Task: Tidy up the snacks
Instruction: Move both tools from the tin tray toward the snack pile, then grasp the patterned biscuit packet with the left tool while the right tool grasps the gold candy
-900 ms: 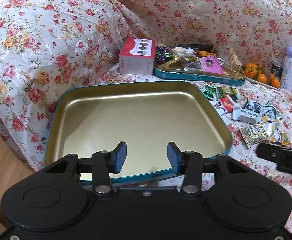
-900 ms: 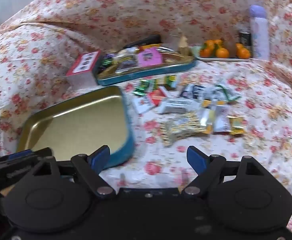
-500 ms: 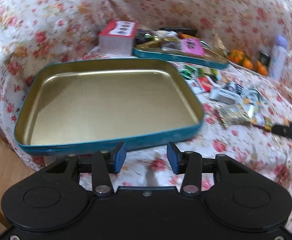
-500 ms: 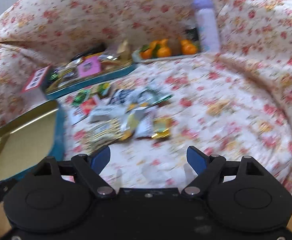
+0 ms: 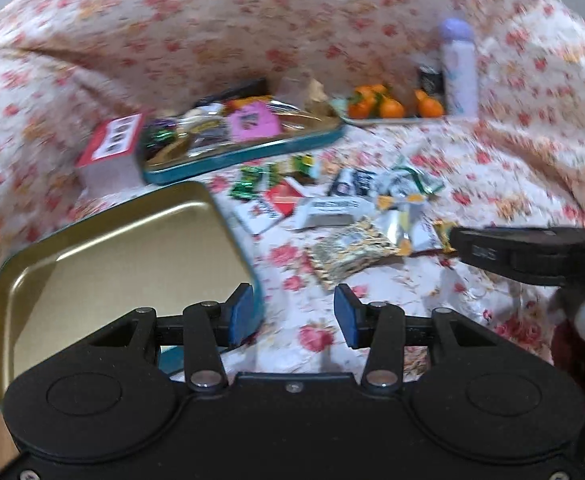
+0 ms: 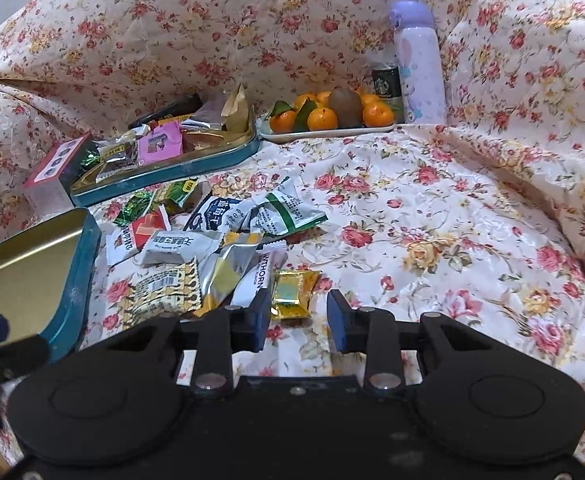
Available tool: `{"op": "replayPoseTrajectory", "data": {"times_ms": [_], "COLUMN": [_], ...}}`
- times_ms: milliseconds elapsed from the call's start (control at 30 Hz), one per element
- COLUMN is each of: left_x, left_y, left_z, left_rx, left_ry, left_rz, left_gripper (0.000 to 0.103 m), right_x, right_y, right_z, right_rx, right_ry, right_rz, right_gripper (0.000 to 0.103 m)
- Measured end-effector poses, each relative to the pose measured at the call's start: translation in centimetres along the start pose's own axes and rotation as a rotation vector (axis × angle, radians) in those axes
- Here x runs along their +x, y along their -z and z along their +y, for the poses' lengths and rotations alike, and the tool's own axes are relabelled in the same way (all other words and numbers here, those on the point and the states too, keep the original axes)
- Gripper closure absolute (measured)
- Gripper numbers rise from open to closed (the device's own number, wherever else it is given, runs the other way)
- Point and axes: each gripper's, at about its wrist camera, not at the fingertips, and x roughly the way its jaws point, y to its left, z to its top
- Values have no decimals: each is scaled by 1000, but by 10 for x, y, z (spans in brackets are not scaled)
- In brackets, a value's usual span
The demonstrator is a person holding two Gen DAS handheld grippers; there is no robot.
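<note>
A pile of wrapped snacks [image 6: 212, 248] lies on the flowered cloth, also in the left wrist view [image 5: 352, 216]. An empty teal tin with a gold inside [image 5: 124, 248] sits to its left; its right wall shows in the right wrist view [image 6: 76, 276]. A second teal tin holding snacks [image 6: 172, 160] stands behind. My left gripper [image 5: 292, 316] is open and empty, near the empty tin's right corner. My right gripper [image 6: 298, 320] is open and empty, just in front of a gold-wrapped snack [image 6: 292, 288].
A red and white box [image 5: 112, 152] stands beside the filled tin. A tray of oranges [image 6: 328, 116], a dark can [image 6: 386, 80] and a lilac bottle [image 6: 418, 64] stand at the back. Raised folds of flowered cloth [image 6: 532, 80] surround the flat area.
My left gripper has swung right, off the empty tin toward the snack pile. My right gripper has narrowed its jaws and settled close behind the gold-wrapped snack.
</note>
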Motion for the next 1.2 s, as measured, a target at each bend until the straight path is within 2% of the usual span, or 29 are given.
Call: {"op": "replayPoseTrajectory", "data": {"times_ms": [200,333,467,767,833,1200], "left_x": [26,48,64,86,94,104], "left_y": [-8,-18,-24,-25,-23,-27], "left_z": [-24,-29,-34,-48,-48,-48], "left_rx": [111,159,207,350,355,335], "left_ry": [-6,-3,11,38,39,24], "left_rz": [49,91,107,136,161,142], "left_gripper": [50,50,50,47,47,47], "right_x": [21,27,32,39,41,46], "right_y": [-3,-2,-3,-6,-7,-7], "right_z": [4,4,-7,-24,-25,-22], "right_rx": [-48,-86,-81,-54,-52,-70], "right_ry": [-17,3,25,14,14,6], "right_rz": [23,22,23,9,2,-13], "right_gripper": [74,75,75,76,76,68]}}
